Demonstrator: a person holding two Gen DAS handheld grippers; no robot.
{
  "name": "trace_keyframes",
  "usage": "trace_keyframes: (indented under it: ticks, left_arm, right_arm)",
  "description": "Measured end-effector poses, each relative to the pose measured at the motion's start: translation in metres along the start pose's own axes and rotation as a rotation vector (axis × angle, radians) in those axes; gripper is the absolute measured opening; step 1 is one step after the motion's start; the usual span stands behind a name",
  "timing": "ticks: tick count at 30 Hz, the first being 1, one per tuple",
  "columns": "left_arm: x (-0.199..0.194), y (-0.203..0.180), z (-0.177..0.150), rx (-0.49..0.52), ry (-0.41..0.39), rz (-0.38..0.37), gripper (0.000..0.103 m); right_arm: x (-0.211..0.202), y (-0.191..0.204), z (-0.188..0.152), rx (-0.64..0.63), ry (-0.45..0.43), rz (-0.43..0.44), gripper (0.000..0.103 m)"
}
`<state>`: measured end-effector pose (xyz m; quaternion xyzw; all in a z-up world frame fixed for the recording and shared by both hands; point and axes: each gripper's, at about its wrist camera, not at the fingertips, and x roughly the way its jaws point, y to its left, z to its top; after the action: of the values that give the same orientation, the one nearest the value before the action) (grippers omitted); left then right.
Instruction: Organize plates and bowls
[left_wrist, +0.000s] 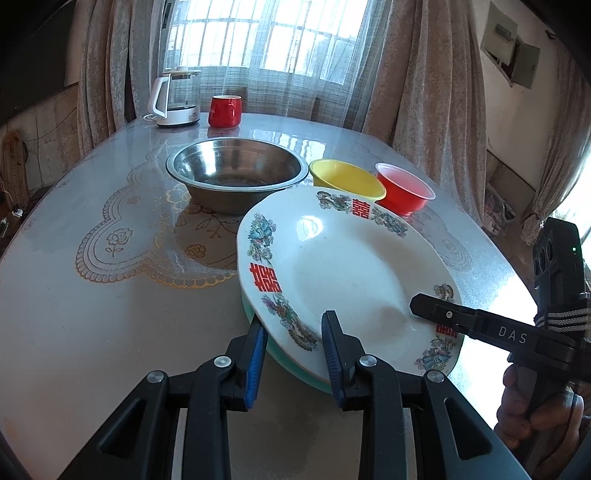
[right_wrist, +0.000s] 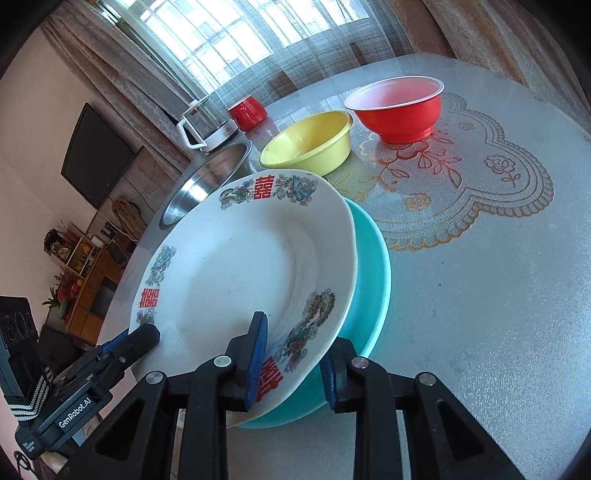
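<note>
A white plate (left_wrist: 343, 266) (right_wrist: 240, 266) with red characters and dragon motifs lies tilted on a teal plate (left_wrist: 295, 363) (right_wrist: 373, 266) near the table's front edge. My left gripper (left_wrist: 293, 321) is shut on the near rim of the two plates, one blue pad on top of the white plate and the other under the rim. My right gripper (right_wrist: 297, 332) clamps the same pair from the other side, one pad on the white plate and one beneath the teal one. Each gripper shows in the other's view: the right gripper (left_wrist: 436, 310) and the left gripper (right_wrist: 144, 336).
Behind the plates stand a steel bowl (left_wrist: 236, 166) (right_wrist: 207, 177), a yellow bowl (left_wrist: 347, 179) (right_wrist: 306, 144) and a red bowl (left_wrist: 404, 188) (right_wrist: 399, 110). A red mug (left_wrist: 224, 110) and a glass kettle (left_wrist: 175, 98) sit at the far edge of the lace-patterned table (left_wrist: 92, 332).
</note>
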<state>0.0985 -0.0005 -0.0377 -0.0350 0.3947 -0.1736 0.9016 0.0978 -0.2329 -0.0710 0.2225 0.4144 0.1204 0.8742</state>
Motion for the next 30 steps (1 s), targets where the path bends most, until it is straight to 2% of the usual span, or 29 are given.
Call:
trace_keyframes:
  ticks: [4, 14, 21, 25, 30]
  left_arm:
    - [-0.001, -0.003, -0.001, -0.007, 0.001, -0.006, 0.031]
    - [-0.004, -0.007, -0.003, -0.018, 0.004, 0.006, 0.034]
    - [-0.013, -0.006, -0.005, -0.019, -0.011, 0.012, 0.035]
    - [-0.022, -0.006, -0.007, 0.001, -0.04, 0.052, 0.035]
    - [-0.029, 0.005, -0.007, -0.037, -0.046, 0.041, 0.036]
  right_arm:
    - [-0.005, -0.002, 0.001, 0.006, -0.01, -0.013, 0.022]
    - [-0.008, 0.002, 0.005, -0.03, -0.015, -0.069, 0.023]
    - [-0.017, 0.007, 0.004, -0.072, -0.048, -0.117, 0.032]
    - [-0.024, 0.003, 0.003, -0.064, -0.073, -0.13, 0.038]
    - [-0.032, -0.004, 0.002, -0.035, -0.102, -0.148, 0.04]
